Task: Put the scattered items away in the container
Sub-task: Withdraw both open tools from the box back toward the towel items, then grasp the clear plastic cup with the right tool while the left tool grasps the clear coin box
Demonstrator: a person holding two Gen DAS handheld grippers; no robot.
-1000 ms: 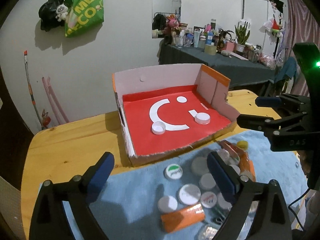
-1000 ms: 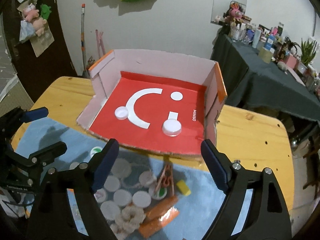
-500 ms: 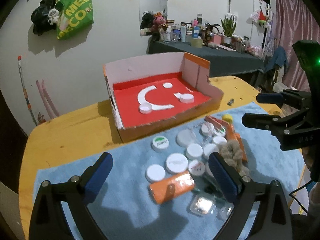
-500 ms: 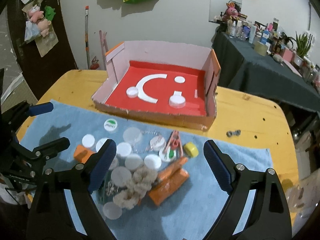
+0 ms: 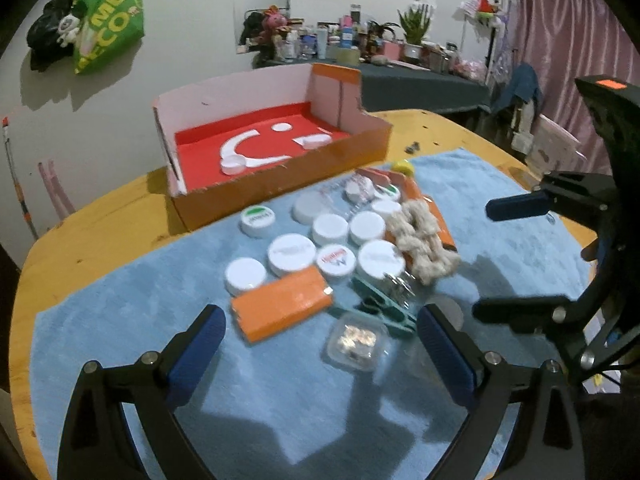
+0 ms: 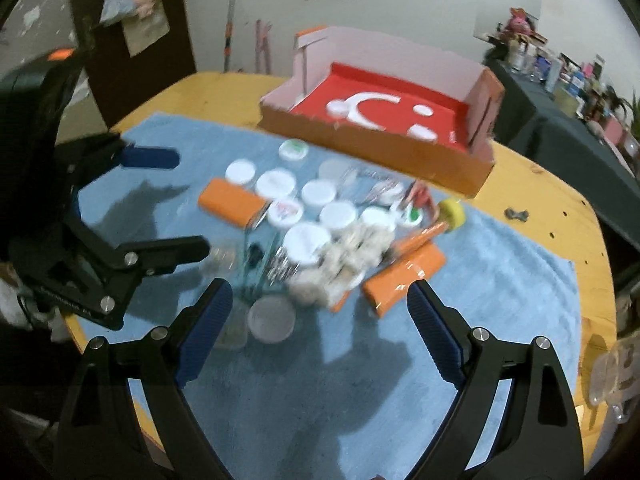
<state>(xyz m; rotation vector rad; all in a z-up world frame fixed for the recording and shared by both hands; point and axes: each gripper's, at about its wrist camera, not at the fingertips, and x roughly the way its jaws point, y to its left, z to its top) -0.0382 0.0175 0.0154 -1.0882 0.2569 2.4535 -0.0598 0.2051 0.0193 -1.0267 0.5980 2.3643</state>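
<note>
A round wooden table is lying under everything, and a blue towel is covering most of its near part. At the far edge of the towel a cardboard box with a red floor is sitting on the bare wood, its low front wall just touching the cloth. Inside it two white caps are resting on the red floor, one at the left and one toward the right.

I am holding my left claw wide over the near side of the towel, nothing between its blue pads. My right claw is spread wide too, gripping nothing, hovering above the near edge of the pile; in the left view it is showing at the right side.

The scattered things are lying together on the towel between the box and my claws. An orange packet is lying nearest my left claw, a second orange packet at the right. A knotted cream rope is lying over the right part of the heap. White bottle caps are clustering in the middle, one with a green label closest to the box. A teal clip, a small clear case and a yellow cap are lying at the edges.
</note>
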